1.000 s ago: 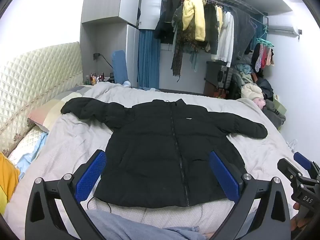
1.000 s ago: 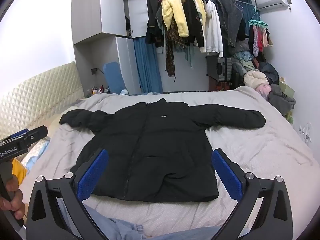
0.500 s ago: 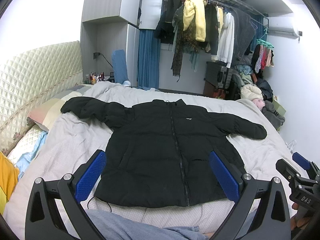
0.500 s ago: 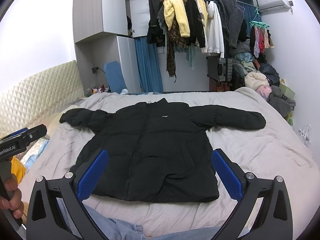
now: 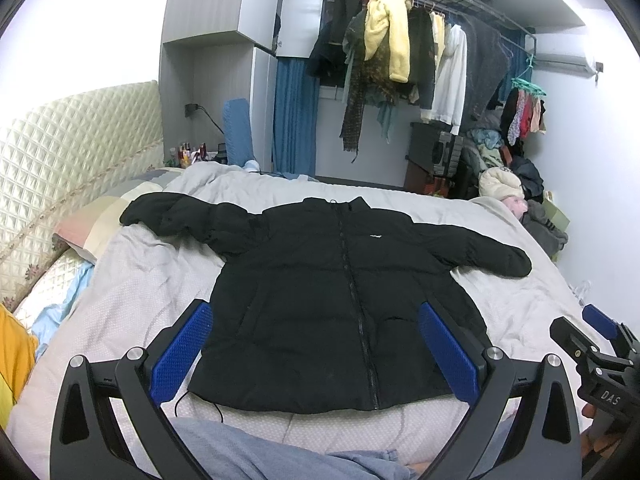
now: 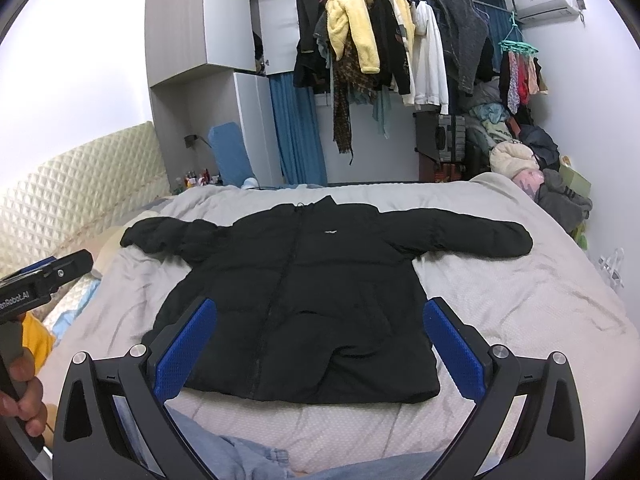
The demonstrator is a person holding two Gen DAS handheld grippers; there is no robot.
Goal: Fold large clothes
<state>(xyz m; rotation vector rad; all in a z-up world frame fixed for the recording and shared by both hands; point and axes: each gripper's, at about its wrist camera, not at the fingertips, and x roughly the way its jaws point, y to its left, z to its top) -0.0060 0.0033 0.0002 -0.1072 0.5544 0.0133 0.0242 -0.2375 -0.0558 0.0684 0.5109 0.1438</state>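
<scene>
**Both grippers held wide above a jacket spread on the bed**

The left gripper (image 5: 314,350) is held low over the near edge of the bed (image 5: 132,276), pointed forward along the bed, its blue-padded fingers (image 5: 180,354) spread wide with nothing between them. The right gripper (image 6: 320,348) is posed the same way just beside it, fingers (image 6: 454,346) fully apart and empty. In the right wrist view the left gripper's body is seen at the left edge, gripped from below by a hand (image 6: 22,398); in the left wrist view the right gripper's body is seen at the lower right edge.

The black puffer jacket (image 5: 340,300) is laid flat, front up and zipped, in the middle of the bed, collar away from the grippers and hem nearest them. Both sleeves are stretched out sideways, the left one reaching a pillow (image 5: 100,224). A thin cord (image 5: 196,398) trails from the hem at the left. Blue denim (image 5: 260,454) is seen at the bottom of both views.

Compared with the earlier frames, little is changed: the jacket is lying as before, both grippers are kept at the same wide spread, and only a slight shift of viewpoint is noted.
</scene>
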